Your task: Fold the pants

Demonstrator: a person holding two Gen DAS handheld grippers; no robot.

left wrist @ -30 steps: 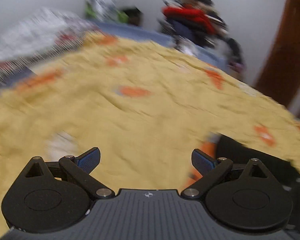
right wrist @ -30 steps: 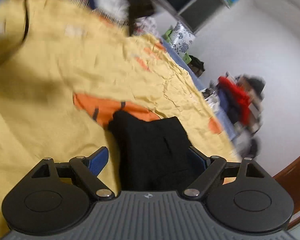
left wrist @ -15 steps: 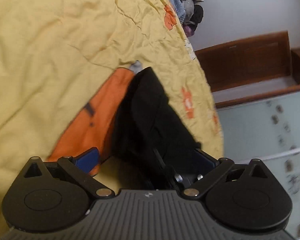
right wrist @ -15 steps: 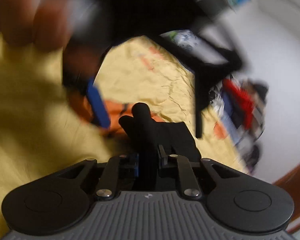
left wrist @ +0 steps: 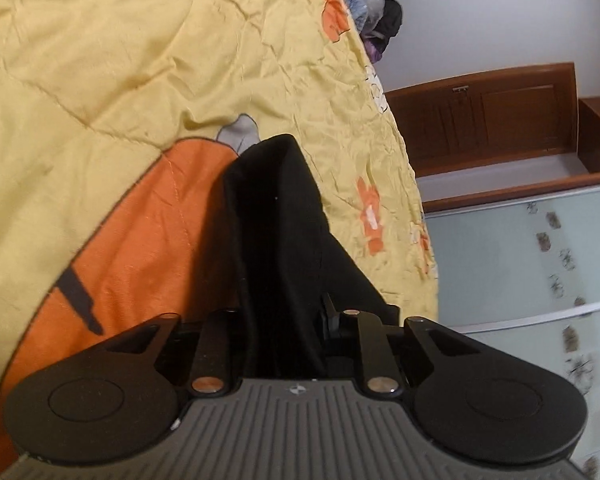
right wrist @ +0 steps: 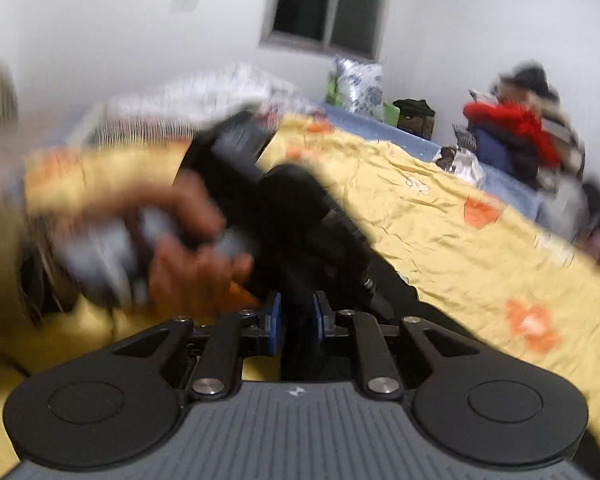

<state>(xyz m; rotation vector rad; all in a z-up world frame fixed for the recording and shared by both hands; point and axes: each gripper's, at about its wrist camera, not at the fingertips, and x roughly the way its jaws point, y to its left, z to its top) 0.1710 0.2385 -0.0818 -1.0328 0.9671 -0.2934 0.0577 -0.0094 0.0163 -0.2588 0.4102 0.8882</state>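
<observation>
- The black pants (left wrist: 272,216) are seen lying on the yellow quilt (left wrist: 100,60) of the bed, partly over a large orange patch (left wrist: 148,240) of that quilt.
- The near end of the pants is bunched between the fingers of the left gripper (left wrist: 288,320), whose jaws are closing on the cloth; the fabric is pressed from both sides.
- In the right wrist view, black cloth of the pants (right wrist: 300,216) is clamped between the blue pads (right wrist: 275,322) of the right gripper (right wrist: 296,322).
- Beyond the pants, a blurred hand (right wrist: 192,248) is seen gripping the other tool.
- A pile of clothes (right wrist: 516,136) is seen past the far edge of the quilt, against the white wall.
</observation>
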